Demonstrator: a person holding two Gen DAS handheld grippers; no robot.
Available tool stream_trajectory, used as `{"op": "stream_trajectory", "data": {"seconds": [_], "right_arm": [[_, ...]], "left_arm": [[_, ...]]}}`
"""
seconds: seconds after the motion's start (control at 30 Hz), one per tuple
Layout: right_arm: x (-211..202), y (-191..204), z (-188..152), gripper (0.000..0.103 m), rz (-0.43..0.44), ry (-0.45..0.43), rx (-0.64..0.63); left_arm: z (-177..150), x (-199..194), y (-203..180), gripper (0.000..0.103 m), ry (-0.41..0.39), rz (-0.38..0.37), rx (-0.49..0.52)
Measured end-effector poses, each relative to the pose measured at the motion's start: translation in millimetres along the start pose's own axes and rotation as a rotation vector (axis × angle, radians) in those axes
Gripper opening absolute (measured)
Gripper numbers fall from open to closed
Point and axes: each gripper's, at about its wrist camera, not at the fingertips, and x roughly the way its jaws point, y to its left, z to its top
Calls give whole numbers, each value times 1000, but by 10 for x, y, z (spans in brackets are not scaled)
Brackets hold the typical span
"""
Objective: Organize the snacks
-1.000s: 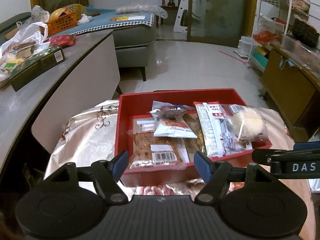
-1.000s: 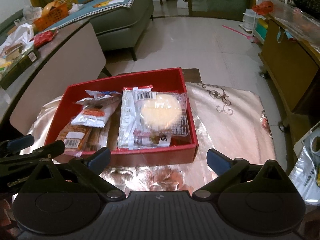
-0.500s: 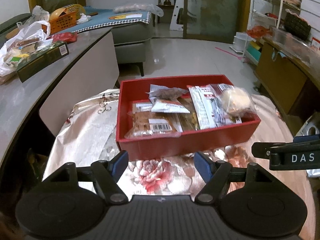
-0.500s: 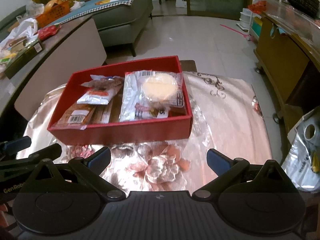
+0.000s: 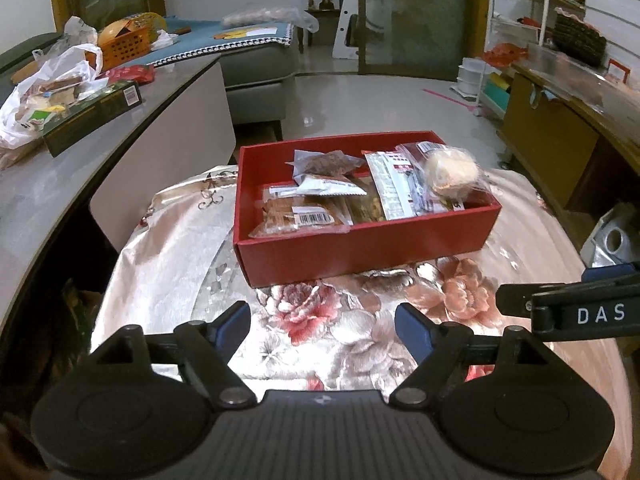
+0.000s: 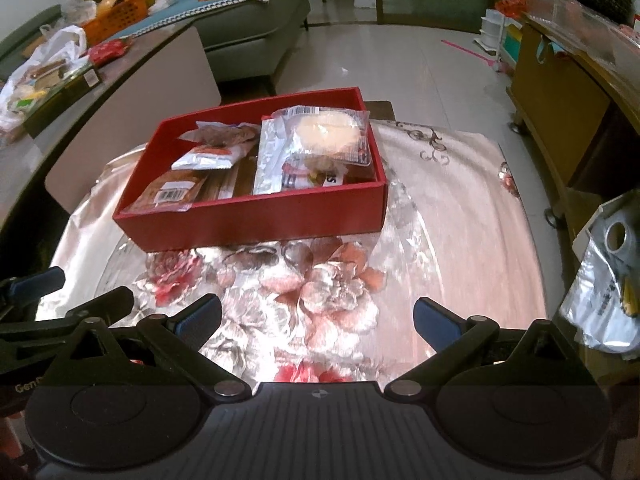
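Observation:
A red box (image 5: 360, 246) (image 6: 256, 222) stands on the flowered tablecloth (image 5: 344, 320) and holds several wrapped snacks. Among them are a round pale cake in clear wrap (image 5: 450, 172) (image 6: 326, 132), a brown barcoded packet (image 5: 298, 216) (image 6: 174, 190) and a white and orange pouch (image 5: 326, 184) (image 6: 208, 158). My left gripper (image 5: 322, 324) hovers over the cloth well short of the box, its jaws opening with nothing between them. My right gripper (image 6: 316, 318) stands open and empty, also short of the box.
A grey counter (image 5: 36, 184) on the left carries a dark green carton (image 5: 94, 114) and a white plastic bag (image 5: 44, 88). A wooden cabinet (image 5: 560, 128) lines the right. A silver foil bag (image 6: 604, 292) lies at the right table edge. A grey sofa (image 6: 248, 36) stands behind.
Both grippers have drawn back from the red box, which now sits farther off with more flowered cloth showing in front. The left jaws stand slightly wider.

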Motion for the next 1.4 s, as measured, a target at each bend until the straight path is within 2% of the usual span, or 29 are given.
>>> {"op": "stream_trajectory", "data": {"seconds": [0.5,1.03,1.33,1.4], "right_arm": [[-123,56,-167,103,10,-4,-11],[-124,50,-179,103,13,4,-19],[-126,57,-181,103,17,3,-21],[-127,60,-182,103,18,3,-23]], "left_arm": [[-142,-129,-61,74,1,44,49],[-150,-103,-117,75,22,60,75],[-152,-116,-122,75,12,31,77],[-155,-118,-130,79,10,30,79]]}}
